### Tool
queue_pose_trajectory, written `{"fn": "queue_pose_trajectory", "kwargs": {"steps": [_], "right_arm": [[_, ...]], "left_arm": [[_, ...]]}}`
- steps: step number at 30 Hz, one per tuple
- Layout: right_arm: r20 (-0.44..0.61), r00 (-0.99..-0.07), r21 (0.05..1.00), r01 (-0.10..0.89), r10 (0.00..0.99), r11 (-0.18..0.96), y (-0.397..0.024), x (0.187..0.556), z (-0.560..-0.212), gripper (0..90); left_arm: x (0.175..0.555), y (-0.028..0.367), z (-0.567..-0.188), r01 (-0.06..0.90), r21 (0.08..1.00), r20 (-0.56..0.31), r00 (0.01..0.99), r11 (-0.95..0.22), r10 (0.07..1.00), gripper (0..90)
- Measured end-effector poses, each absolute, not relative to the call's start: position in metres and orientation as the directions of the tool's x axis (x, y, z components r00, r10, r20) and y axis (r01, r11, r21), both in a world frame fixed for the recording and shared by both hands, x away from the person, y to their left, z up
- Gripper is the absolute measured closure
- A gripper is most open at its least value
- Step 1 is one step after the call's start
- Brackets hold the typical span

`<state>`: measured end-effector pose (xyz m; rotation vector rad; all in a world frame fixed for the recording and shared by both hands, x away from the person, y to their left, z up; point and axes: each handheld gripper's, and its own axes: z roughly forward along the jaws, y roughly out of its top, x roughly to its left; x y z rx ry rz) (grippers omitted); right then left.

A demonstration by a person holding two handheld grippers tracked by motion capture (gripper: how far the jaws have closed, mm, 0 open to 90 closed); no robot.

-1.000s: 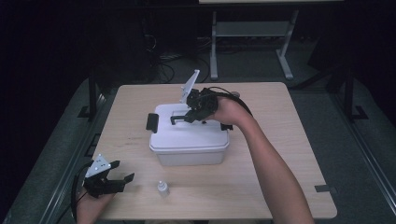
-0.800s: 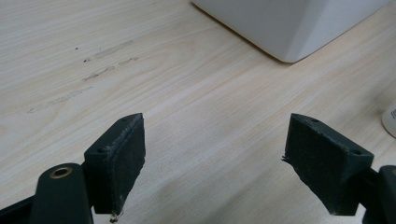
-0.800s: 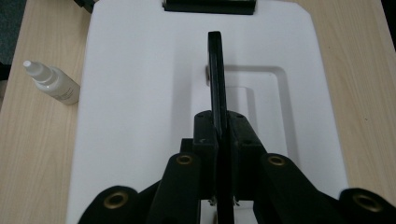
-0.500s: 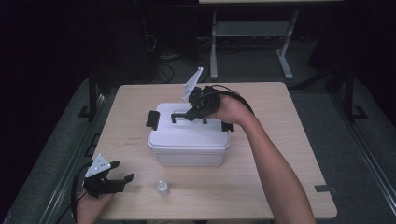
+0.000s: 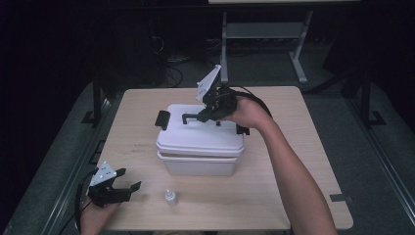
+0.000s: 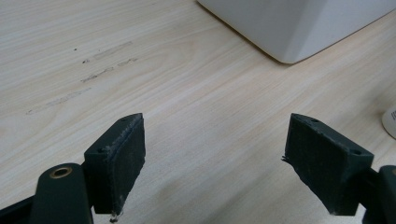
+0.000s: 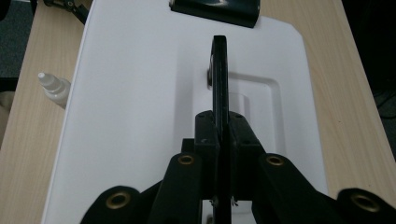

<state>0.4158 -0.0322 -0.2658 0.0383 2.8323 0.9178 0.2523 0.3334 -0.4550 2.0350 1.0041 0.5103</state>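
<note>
A white lidded box (image 5: 198,166) stands mid-table with a black handle (image 5: 187,117) raised on its lid (image 5: 195,139). My right gripper (image 5: 201,115) is shut on that handle from the right. In the right gripper view the handle (image 7: 219,70) stands edge-on, pinched between the pads of my right gripper (image 7: 223,135) above the white lid (image 7: 130,93). My left gripper (image 5: 128,178) rests open at the table's front left corner. Its view has nothing but bare wood between the jaws of my left gripper (image 6: 215,154).
A small white dropper bottle (image 5: 170,197) stands in front of the box, right of the left gripper. Black latches sit on the lid's left end (image 5: 162,119) and right end (image 5: 242,129). The box's corner (image 6: 299,23) lies ahead of the left gripper. Dark floor surrounds the table (image 5: 293,186).
The right hand has shifted slightly up and to the right with the handle in its grip. The left gripper has kept still.
</note>
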Motion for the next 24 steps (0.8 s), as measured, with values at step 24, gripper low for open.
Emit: {"fn": "queue_pose_trajectory", "kwargs": {"steps": [24], "right_arm": [[-0.166, -0.977, 0.606, 0.008, 0.136, 0.795, -0.097, 0.387, -0.240, 83.8]], "left_arm": [[0.252, 0.334, -0.455, 0.478, 0.790, 0.021, 0.604, -0.383, 0.797, 20.3]]}}
